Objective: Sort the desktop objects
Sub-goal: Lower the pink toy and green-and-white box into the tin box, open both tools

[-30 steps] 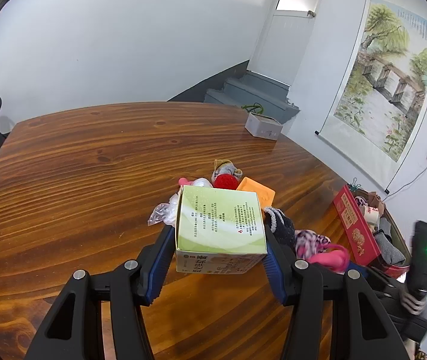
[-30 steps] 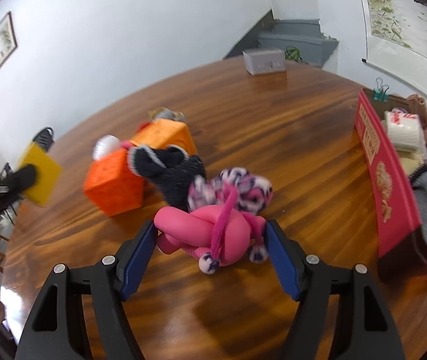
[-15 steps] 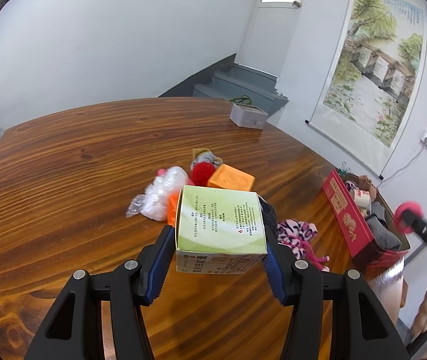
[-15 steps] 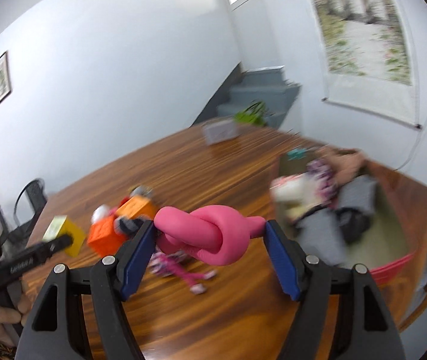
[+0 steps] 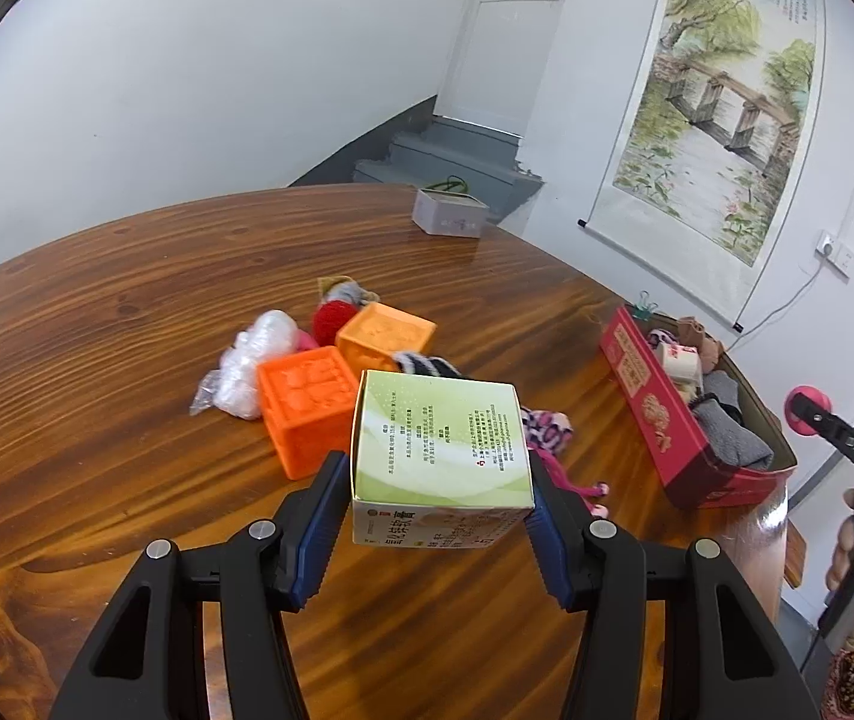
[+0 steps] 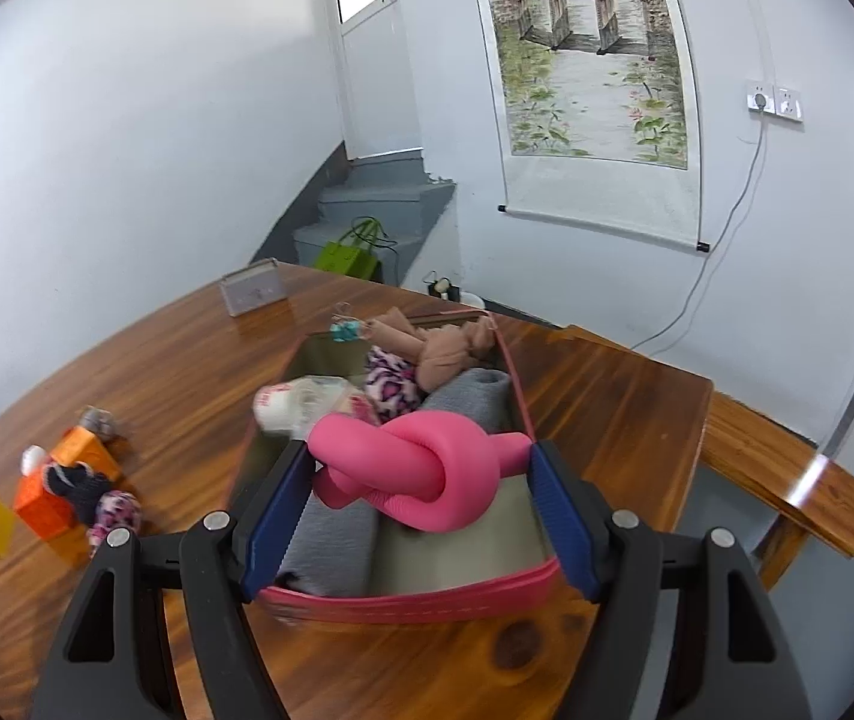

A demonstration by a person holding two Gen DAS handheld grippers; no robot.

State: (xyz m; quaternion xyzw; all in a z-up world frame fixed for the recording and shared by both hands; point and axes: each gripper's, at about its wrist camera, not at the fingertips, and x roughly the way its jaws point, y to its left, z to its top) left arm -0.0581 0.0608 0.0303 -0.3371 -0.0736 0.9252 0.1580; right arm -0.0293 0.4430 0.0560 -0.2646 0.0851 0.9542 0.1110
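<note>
Overhead, right gripper [image 6: 421, 483] pinches knotted pink foam tube [image 6: 421, 471] above red box [image 6: 403, 603]

A scroll painting [image 6: 592, 60] of a stone bridge hangs on the far white wall, a wall socket [image 6: 775, 101] to its right (cable trailing down). Grey stairs [image 6: 379, 204] rise far left, holding a green bag [image 6: 349, 258].

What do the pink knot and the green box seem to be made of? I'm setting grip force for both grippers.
The pink knot, held in the right gripper, looks like soft foam or rubber tubing: matte, smooth, bent tightly into a knot without creasing. The green box, held in the left gripper, looks like thin printed cardboard with a slight sheen: sharp folded edges, flat panels, fine print.
</note>
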